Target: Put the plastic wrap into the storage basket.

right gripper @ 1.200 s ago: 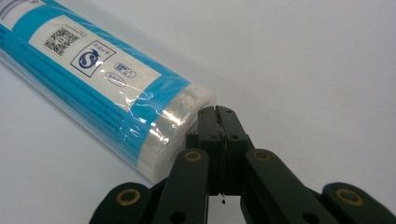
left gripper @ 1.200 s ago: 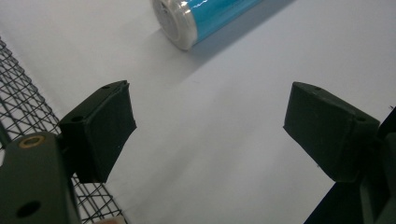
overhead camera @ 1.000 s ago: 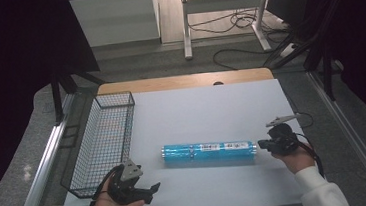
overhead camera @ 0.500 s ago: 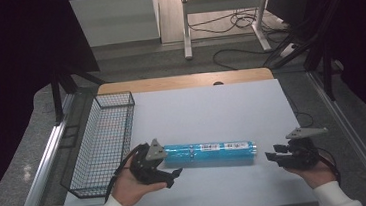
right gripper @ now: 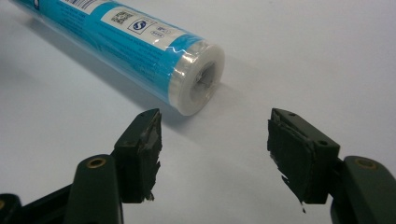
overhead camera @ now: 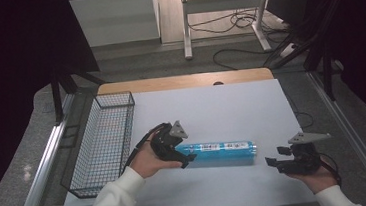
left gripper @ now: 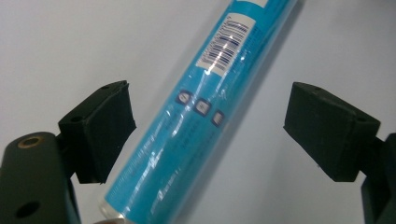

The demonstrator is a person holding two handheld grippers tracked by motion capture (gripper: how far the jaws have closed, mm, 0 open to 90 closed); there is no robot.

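Lying flat: blue film-wrapped roll (overhead camera: pixel 215 152), white barcode label, clear end.

My right gripper (right gripper: pixel 214 154) has just been opening; its two black fingers (right gripper: pixel 140 154) stand apart with nothing between them but bare white desk (right gripper: pixel 303 56). Just beyond them lies the blue roll (right gripper: pixel 135 46) in clear wrap, flat on the desk, its round end with the hollow core turned toward me, near my left finger but not touching it.
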